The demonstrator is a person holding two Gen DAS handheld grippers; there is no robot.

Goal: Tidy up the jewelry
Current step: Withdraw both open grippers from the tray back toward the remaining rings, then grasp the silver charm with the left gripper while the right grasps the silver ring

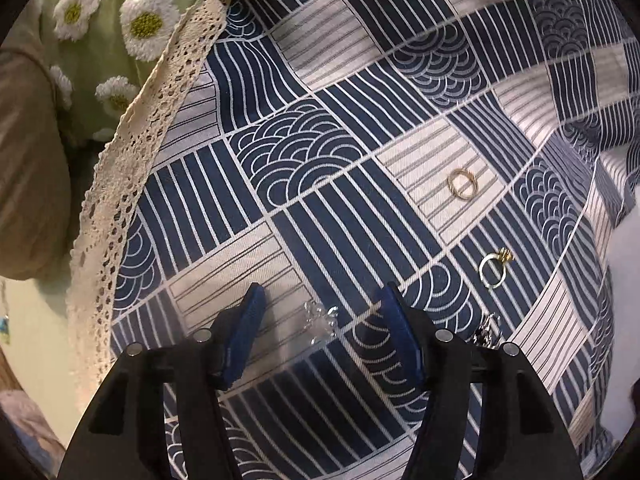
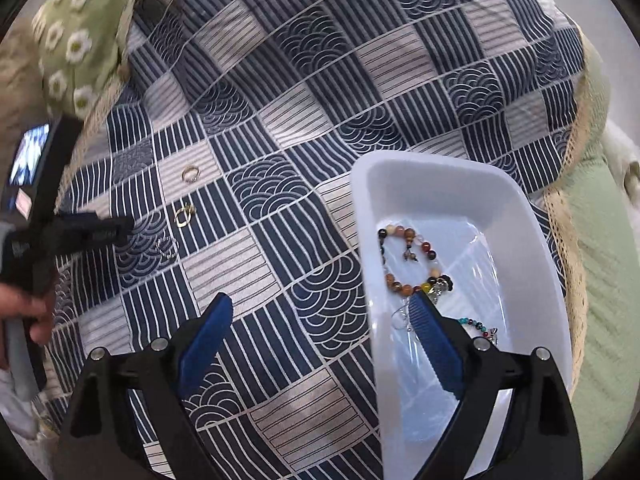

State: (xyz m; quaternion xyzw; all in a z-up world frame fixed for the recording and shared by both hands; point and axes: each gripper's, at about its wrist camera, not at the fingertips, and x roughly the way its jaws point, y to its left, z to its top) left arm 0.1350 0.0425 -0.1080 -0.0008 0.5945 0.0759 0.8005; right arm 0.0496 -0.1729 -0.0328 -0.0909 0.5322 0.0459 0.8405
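Observation:
My left gripper [image 1: 322,302] is open just above the patterned cloth, with a clear crystal piece [image 1: 320,322] lying between its blue fingers. A plain gold ring [image 1: 463,184] and a gold ring with a setting [image 1: 495,270] lie to its right, and a silver piece [image 1: 489,330] shows beside the right finger. My right gripper [image 2: 320,312] is open and empty, its right finger over the white tray [image 2: 400,172]. The tray holds a brown bead bracelet [image 2: 412,264] and a turquoise bead strand [image 2: 476,324]. The right wrist view also shows both rings [image 2: 186,194] and the left gripper [image 2: 96,232].
A blue and white patterned cloth [image 1: 320,140] with a lace edge [image 1: 132,160] covers the surface. A green daisy fabric [image 1: 104,28] lies at the far left. Pale green fabric [image 2: 600,240] lies right of the tray.

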